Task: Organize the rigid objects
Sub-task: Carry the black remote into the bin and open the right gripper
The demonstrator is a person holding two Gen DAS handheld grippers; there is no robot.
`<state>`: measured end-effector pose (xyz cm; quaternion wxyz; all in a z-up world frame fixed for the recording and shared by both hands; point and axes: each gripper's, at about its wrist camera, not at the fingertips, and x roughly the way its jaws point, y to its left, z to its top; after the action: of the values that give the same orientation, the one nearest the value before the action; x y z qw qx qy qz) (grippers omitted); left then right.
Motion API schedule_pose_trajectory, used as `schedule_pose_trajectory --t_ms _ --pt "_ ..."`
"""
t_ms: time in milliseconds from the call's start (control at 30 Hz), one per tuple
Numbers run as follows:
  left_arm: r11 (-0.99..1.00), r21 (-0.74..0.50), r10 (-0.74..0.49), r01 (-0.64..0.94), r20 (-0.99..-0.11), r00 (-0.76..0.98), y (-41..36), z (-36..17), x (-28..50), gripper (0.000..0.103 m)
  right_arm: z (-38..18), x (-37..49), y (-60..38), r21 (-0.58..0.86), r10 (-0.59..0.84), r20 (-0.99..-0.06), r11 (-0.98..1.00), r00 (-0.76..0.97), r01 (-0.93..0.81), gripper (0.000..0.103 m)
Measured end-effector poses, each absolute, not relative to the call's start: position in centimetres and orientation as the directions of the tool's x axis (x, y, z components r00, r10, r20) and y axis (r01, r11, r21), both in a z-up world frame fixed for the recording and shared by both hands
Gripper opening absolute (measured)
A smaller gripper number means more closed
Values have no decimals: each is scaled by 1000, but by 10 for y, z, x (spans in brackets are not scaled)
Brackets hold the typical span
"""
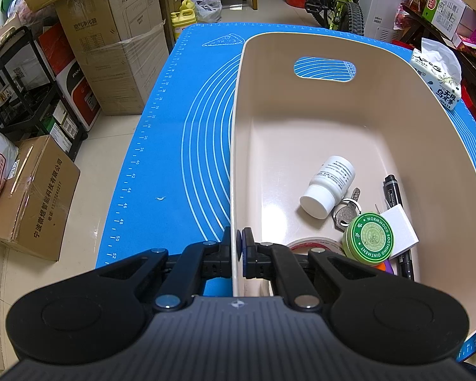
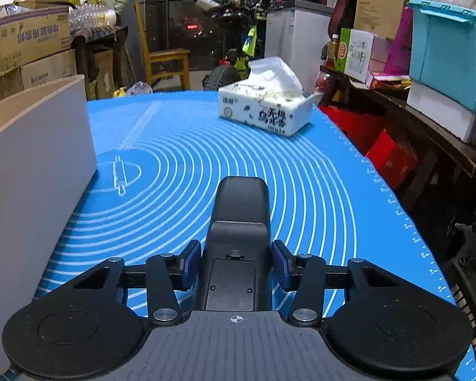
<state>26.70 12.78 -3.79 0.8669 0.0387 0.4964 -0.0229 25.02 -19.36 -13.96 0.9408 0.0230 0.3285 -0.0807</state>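
While your left gripper (image 1: 239, 247) pinches the smooth beige wall of the plastic bin (image 1: 396, 101), its pads closed on the rim, the blue silicone baking mat (image 1: 174, 146) under it shows white concentric rings, a ruler scale and a pizza outline. Your right gripper (image 2: 236, 263) has its blue pads (image 2: 187, 265) just beside the flanks of a matte black remote-shaped device (image 2: 239, 222) lying on the mat, underside up; contact is unclear. Beyond sits a soft tissue pack (image 2: 265, 111) printed in Chinese. Inside the bin lie a white pill bottle (image 1: 330, 187), a black marker (image 1: 396, 197), a white block (image 1: 399, 228), a round green tin (image 1: 368, 238) reading "WORMWOOD SOOTHING OINTMENT", tape (image 1: 314, 244) and keys (image 1: 347, 211).
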Motion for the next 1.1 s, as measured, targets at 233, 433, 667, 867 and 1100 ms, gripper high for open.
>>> schedule_pose_trajectory --t_ms 233,433,667,867,1100 --pt "996 44 -2 78 -863 506 128 -38 267 7 -119 248 -193 -14 -135 -568 988 812 155 54" --pt "996 44 -2 79 -862 506 128 -38 267 7 -100 247 -189 -7 -120 -525 991 843 136 54" --pt "996 42 -3 78 -863 506 128 -38 267 6 -70 247 -177 14 -79 -463 995 883 96 54" --pt "996 42 -3 78 -863 506 127 -39 266 5 -39 250 -160 17 -26 -411 999 911 36 54" --pt "996 41 -4 78 -863 506 127 -38 267 5 -3 253 -128 31 73 -368 997 927 -66 54"
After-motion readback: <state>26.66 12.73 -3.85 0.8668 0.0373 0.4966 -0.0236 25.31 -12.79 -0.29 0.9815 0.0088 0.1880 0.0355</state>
